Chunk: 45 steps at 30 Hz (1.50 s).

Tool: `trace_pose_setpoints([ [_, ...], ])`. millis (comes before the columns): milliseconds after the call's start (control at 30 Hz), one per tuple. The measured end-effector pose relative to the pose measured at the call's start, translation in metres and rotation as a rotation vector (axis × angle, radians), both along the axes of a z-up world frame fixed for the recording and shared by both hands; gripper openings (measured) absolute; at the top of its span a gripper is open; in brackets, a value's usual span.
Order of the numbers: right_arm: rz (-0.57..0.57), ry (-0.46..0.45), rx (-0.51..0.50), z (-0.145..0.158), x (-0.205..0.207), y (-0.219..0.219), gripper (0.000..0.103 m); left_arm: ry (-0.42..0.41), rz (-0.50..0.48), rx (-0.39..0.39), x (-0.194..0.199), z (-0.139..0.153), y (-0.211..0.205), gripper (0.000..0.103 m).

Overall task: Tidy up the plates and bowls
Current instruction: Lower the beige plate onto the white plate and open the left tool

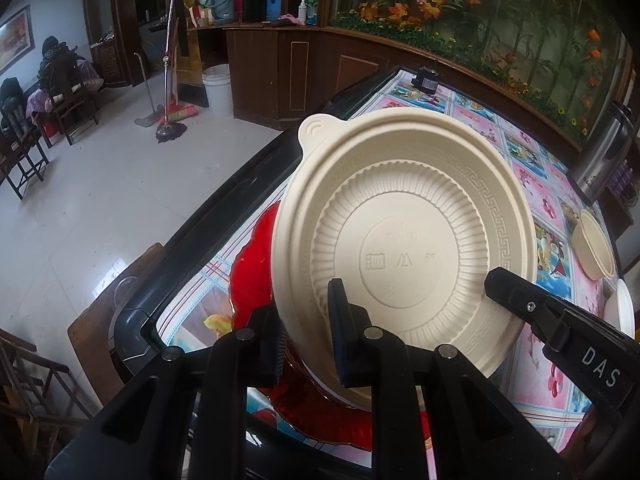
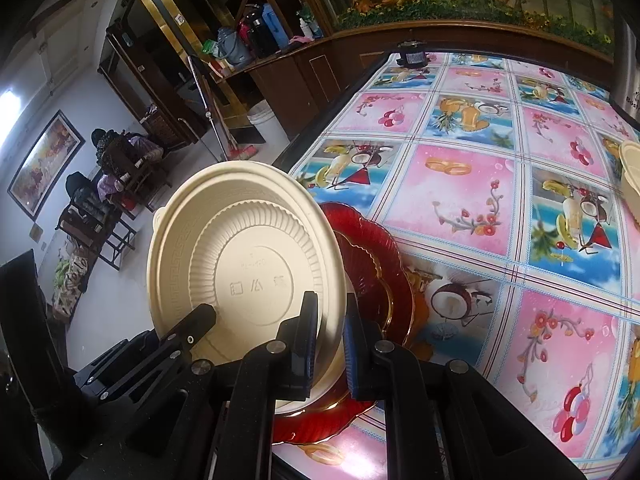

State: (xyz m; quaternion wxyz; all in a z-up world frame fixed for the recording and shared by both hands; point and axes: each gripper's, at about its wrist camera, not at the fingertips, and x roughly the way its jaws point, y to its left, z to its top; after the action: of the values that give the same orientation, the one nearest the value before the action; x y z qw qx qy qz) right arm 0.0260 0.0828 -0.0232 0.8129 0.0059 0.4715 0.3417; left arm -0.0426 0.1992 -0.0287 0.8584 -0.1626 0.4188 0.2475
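Observation:
A cream plastic plate with a small tab is held tilted above a red glass plate near the table's front left edge. My left gripper is shut on the cream plate's near rim. My right gripper is also shut on the cream plate, at its right rim; its arm shows in the left wrist view. The red plate lies flat under it. A cream bowl stands at the table's right side.
The table wears a pink and blue fruit-print cloth. A small black device sits at the far edge. A steel thermos stands at the far right. A white dish lies at the right edge.

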Motion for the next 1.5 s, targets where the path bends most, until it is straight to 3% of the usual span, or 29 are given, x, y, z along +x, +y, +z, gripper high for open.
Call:
trace_pose_setpoints([
  [1500,-0.001,0.017,-0.015,-0.0084,0.0019,0.0051,0.012,0.015,0.003,-0.013,-0.0008,-0.0051,0.0078,0.017],
])
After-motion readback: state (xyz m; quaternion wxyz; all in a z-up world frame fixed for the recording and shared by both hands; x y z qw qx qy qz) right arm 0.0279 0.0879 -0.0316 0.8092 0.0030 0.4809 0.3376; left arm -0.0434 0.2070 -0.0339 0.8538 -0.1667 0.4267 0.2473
